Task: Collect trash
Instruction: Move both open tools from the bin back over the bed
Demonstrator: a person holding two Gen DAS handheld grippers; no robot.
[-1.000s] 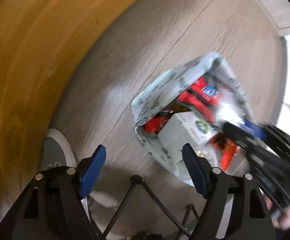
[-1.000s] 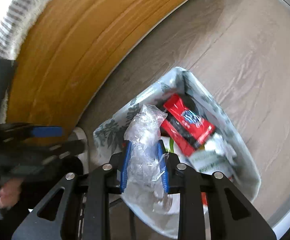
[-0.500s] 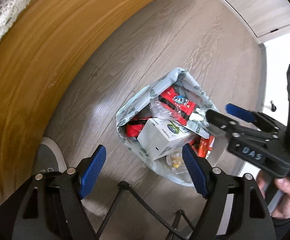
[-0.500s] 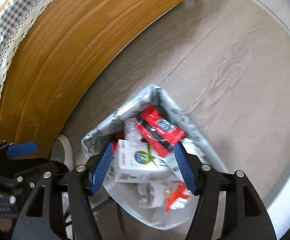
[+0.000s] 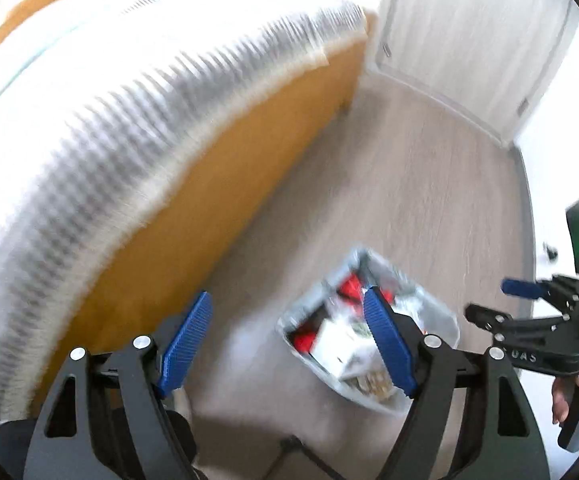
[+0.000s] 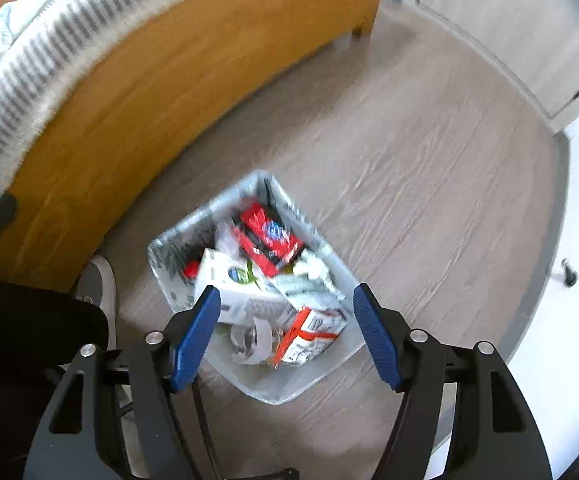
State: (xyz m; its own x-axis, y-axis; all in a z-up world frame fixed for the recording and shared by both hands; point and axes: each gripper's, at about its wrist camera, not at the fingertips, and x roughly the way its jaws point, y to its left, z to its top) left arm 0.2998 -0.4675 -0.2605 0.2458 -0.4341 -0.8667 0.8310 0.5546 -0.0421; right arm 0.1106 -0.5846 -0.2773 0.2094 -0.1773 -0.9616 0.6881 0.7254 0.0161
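A patterned grey trash bag (image 6: 321,368) stands open on the wooden floor, full of trash: a red wrapper (image 6: 267,236), a white carton (image 6: 237,292), crumpled paper. It also shows blurred in the left wrist view (image 5: 437,320). My right gripper (image 6: 285,332) is open and empty, high above the bag. My left gripper (image 5: 285,340) is open and empty, raised above the floor left of the bag. The right gripper also shows at the right edge of the left wrist view (image 5: 529,320).
A wooden bed frame (image 6: 161,92) with a checked, lace-edged cover (image 5: 109,128) runs along the left. A grey shoe (image 6: 97,284) is on the floor beside the bag. A pale wall with skirting (image 6: 509,32) is at the back right.
My right gripper opened and let the clear plastic wrap fall into the bag. Both grippers then rose away from the bag, and the left view swung up toward the bed.
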